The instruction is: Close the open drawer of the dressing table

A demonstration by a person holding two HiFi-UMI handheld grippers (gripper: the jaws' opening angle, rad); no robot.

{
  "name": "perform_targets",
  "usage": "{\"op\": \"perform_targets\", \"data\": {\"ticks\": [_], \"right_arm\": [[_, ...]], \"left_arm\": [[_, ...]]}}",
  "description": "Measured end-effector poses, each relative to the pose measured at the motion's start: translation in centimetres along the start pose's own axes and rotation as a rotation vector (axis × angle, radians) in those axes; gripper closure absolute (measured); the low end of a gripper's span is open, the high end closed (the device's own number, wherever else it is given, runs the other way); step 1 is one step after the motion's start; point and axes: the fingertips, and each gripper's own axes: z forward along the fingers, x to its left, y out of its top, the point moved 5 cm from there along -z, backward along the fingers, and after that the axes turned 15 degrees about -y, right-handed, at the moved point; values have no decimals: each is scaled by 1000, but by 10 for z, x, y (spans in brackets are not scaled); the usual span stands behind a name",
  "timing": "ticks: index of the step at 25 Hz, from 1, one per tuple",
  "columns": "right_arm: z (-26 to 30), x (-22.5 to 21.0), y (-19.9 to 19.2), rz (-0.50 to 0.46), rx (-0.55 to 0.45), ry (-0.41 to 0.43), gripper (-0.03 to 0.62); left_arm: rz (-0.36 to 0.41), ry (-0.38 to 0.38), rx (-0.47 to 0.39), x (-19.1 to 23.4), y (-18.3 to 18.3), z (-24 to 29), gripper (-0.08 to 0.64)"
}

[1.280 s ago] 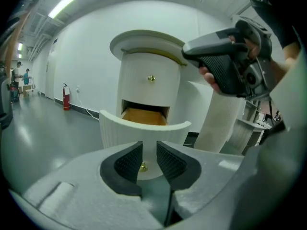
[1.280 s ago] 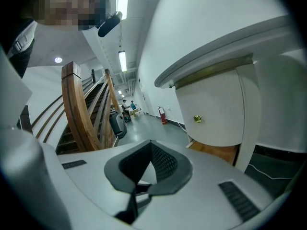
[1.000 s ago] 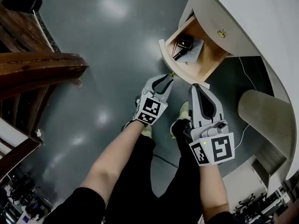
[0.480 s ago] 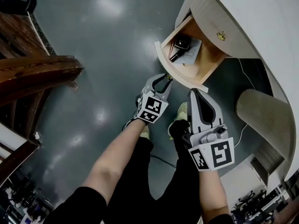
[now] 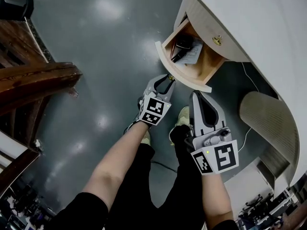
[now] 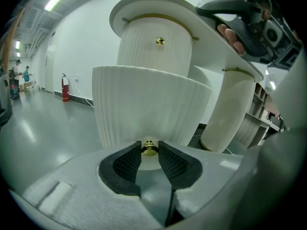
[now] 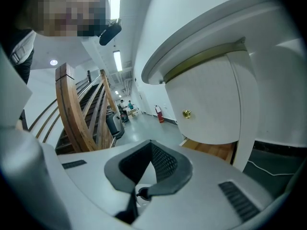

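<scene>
The white dressing table (image 5: 249, 18) has its lower drawer (image 5: 192, 63) pulled out, with a dark object and papers (image 5: 184, 47) inside. The drawer's curved ribbed front (image 6: 148, 109) fills the left gripper view. My left gripper (image 5: 169, 80) is at the small brass knob (image 6: 149, 150) on that front. The knob sits between the pad tips and touches both. My right gripper (image 5: 196, 94) hangs just right of it, below the drawer's near corner. Its jaws are together and hold nothing (image 7: 150, 143).
A closed upper drawer with its own brass knob (image 5: 217, 40) sits above the open one. A ribbed round pedestal (image 5: 266, 119) and a floor cable (image 5: 247, 128) lie to the right. Dark wooden stairs (image 5: 33, 80) stand at the left. The person's feet (image 5: 180, 121) are below the grippers.
The left gripper has stayed at the knob and slid a little with the drawer front toward the table. The right gripper has hardly moved.
</scene>
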Motion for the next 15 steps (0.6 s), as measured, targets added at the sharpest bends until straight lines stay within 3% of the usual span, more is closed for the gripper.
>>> {"op": "perform_targets", "data": {"ticks": [15], "right_arm": [[21,-54,25,1,-38,-36,578]], "left_arm": [[33,2,-25,19,53,60,460]]}}
